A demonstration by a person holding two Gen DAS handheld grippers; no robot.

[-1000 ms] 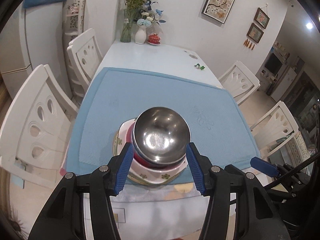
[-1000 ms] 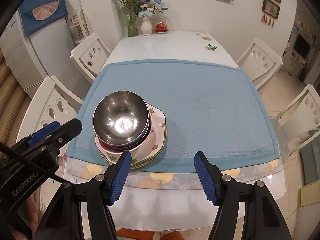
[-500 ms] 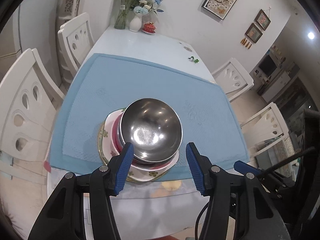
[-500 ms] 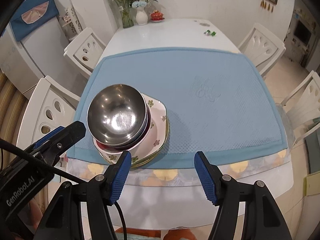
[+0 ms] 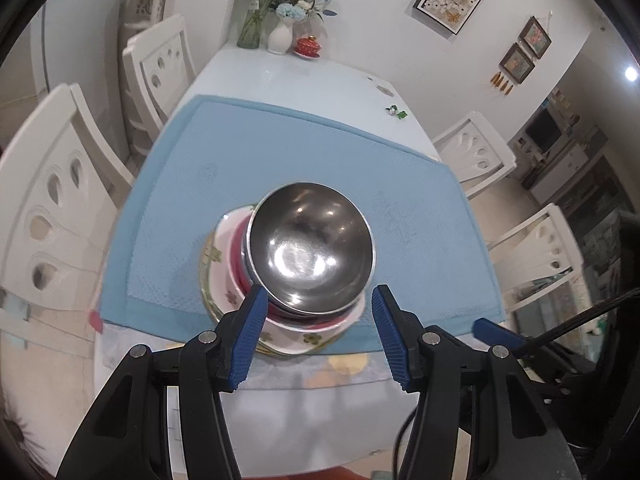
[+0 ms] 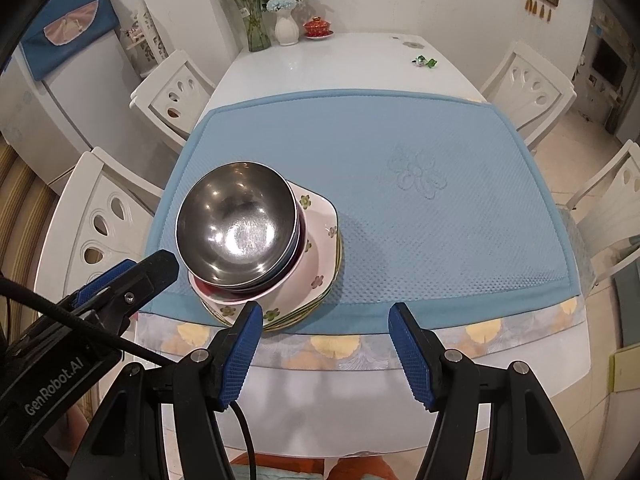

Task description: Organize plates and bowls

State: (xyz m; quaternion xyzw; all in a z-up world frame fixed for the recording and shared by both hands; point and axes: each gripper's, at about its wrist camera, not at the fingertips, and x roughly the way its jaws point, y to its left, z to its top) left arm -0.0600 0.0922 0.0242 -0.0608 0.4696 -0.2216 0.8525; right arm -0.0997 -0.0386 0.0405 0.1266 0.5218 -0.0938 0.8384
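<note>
Left wrist view: no readable writing. Left tool [image 5: 316, 300] has its blue pads apart, nothing clamped; they flank the near side of the steel bowl [image 5: 310, 246] w/o clearly pressing it. The bowl tops a stack: red bowl [image 5: 237, 254], white floral bowl [image 5: 224, 276], floral plates [image 5: 209, 256] underneath. The stack sits on the blue mat [image 5: 400, 184] near the tabletop's [image 5: 304, 84] front edge, towards its left corner.

Right wrist view: "GenRobot.AI" reads on the left tool's [image 6: 124, 280] black body at lower left. Right tool [image 6: 326, 320] is apart too, holding nothing, over the tabletop's [image 6: 340, 64] front edge. Its left pad is just beside the plates' [image 6: 320, 276] near rim, contact unclear. Steel bowl [image 6: 236, 228] is upright on the stack, front-left of the mat [image 6: 440, 184].
</note>
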